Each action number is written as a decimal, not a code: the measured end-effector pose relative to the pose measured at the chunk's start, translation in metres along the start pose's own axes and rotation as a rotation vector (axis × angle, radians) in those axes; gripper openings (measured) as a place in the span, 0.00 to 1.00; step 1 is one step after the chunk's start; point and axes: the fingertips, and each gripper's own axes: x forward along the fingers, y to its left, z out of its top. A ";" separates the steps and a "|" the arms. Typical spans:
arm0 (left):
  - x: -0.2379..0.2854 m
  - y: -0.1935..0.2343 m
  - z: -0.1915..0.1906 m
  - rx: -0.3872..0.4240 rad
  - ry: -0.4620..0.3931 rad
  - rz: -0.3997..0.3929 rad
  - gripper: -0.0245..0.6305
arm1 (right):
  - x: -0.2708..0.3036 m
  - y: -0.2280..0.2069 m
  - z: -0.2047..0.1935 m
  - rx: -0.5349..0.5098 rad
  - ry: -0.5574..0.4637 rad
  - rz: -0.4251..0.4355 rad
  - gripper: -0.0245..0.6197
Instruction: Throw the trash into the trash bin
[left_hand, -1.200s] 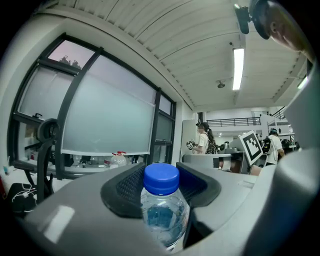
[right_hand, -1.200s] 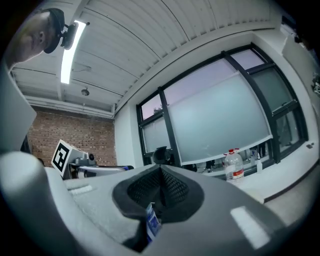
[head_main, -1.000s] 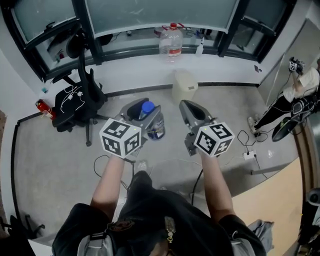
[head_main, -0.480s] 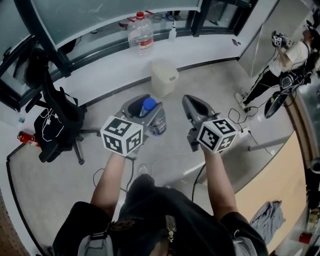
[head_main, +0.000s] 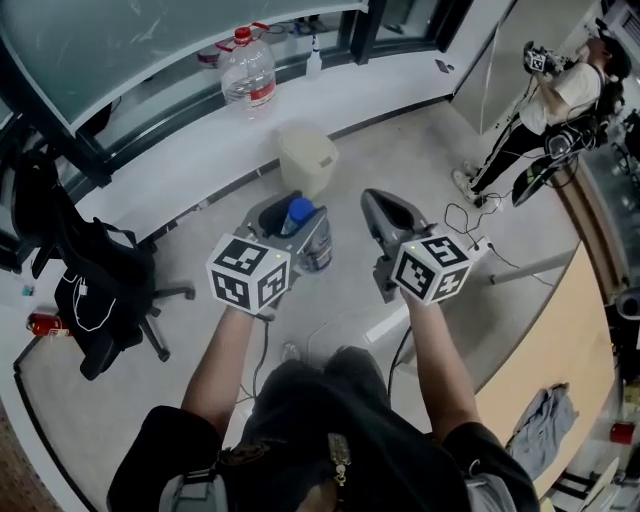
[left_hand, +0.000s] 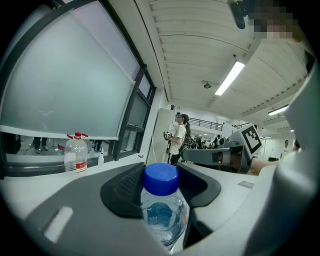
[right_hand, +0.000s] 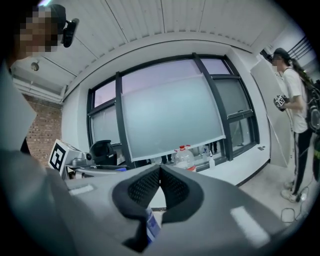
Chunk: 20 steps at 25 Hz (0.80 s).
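My left gripper (head_main: 290, 207) is shut on a clear plastic bottle (head_main: 313, 248) with a blue cap (left_hand: 160, 178); the pads press on its neck and the bottle stands upright. Beside it, my right gripper (head_main: 384, 205) is shut, its dark pads meeting at the tips (right_hand: 160, 169) with nothing seen gripped. Both are held level at chest height, side by side. The beige trash bin (head_main: 306, 160) stands on the floor against the white low wall, just beyond the left gripper in the head view. The gripper views do not show the bin.
A large water jug (head_main: 247, 70) with a red cap sits on the window ledge above the bin. A black office chair (head_main: 95, 290) stands at left, a red can (head_main: 44, 323) near it. A person (head_main: 560, 95) stands at right; cables (head_main: 475, 245) cross the floor. A wooden surface (head_main: 575, 345) borders the right.
The head view has swung: bin, jug and chair have slid left and the bin lies nearer the grippers. Both grippers keep their pose, the bottle still in the left one.
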 end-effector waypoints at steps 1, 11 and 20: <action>0.007 0.003 -0.003 -0.006 0.005 -0.003 0.35 | 0.003 -0.007 -0.002 0.005 0.004 -0.006 0.04; 0.105 0.025 0.000 -0.026 0.021 0.060 0.35 | 0.033 -0.118 0.018 0.035 -0.024 0.025 0.04; 0.189 0.052 0.014 -0.012 0.052 0.199 0.35 | 0.076 -0.211 0.033 0.074 -0.021 0.126 0.04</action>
